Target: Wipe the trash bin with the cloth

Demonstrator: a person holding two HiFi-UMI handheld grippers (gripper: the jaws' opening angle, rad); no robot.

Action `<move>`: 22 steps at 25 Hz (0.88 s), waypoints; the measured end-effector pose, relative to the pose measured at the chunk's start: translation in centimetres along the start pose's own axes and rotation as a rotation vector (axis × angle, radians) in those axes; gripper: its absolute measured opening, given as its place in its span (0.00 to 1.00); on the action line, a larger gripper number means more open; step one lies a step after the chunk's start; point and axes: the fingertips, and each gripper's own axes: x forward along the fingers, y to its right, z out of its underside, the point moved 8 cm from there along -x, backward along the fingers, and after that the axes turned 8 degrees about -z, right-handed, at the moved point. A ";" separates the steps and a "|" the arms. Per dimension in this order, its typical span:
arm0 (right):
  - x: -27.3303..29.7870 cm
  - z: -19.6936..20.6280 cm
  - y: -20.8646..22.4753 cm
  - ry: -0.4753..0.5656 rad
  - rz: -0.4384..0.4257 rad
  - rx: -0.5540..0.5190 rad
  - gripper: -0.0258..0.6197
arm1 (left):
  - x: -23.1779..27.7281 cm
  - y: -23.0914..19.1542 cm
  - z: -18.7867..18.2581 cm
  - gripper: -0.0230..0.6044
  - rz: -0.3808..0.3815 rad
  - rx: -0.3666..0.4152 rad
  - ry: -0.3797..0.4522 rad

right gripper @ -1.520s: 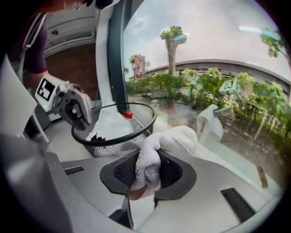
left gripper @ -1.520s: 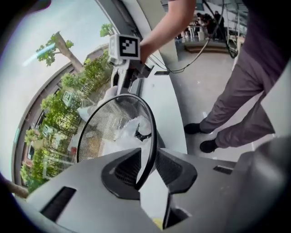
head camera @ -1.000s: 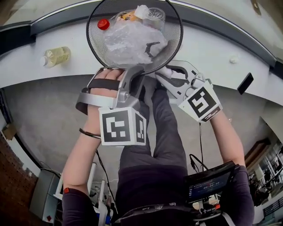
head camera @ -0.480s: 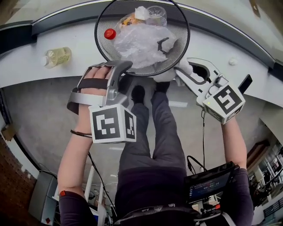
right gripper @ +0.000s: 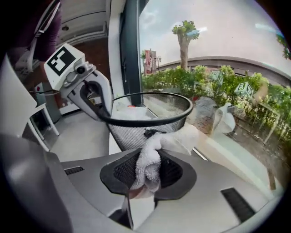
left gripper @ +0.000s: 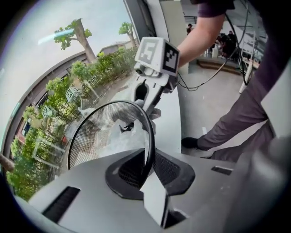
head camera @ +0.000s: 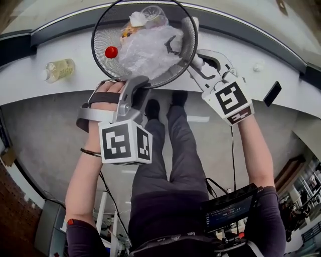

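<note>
— Trash bin: where is it placed?
— It is seen on the white table, straight ahead of both tongs.
— How are the left tongs set?
— The bin's black rim is clamped between their jaws at the near side. The jaws have just been drawn closer together, with that rim between them.
— And the right tongs?
— They are closed tightly on the white cloth, which is bunched between the jaws. The cloth's free end is laid against the outside of the mesh, just under the rim, on the side away from the left tongs.
— What is held inside the bin?
— A crumpled clear plastic bag, a red cap and a clear cup are seen there, beyond the left tongs' tips.
— Is anything else noted?
— A bottle of yellowish liquid is laid on the table, well apart from the left tongs, on their outer side.
</note>
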 end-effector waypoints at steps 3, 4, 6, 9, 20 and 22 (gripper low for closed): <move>0.6 0.3 -3.2 0.005 -0.113 -0.037 0.19 | 0.1 -0.1 -0.5 0.11 -0.011 -0.014 0.007; 0.8 0.2 -4.4 0.013 -0.151 -0.050 0.19 | 0.2 -0.1 -0.8 0.11 -0.011 -0.019 0.009; 1.5 -0.3 -6.2 0.026 -0.181 -0.063 0.19 | 0.3 0.0 -1.4 0.10 -0.017 -0.032 0.000; 1.6 -0.4 -6.5 0.053 -0.178 0.001 0.19 | 0.4 0.0 -1.6 0.11 -0.030 -0.054 -0.011; -1.2 0.6 -3.1 0.052 -0.075 0.039 0.19 | -0.1 -0.9 1.8 0.33 0.023 0.155 -0.139; -2.3 0.5 -0.6 0.055 0.040 0.024 0.19 | 0.1 -0.9 1.6 0.17 0.009 0.174 -0.117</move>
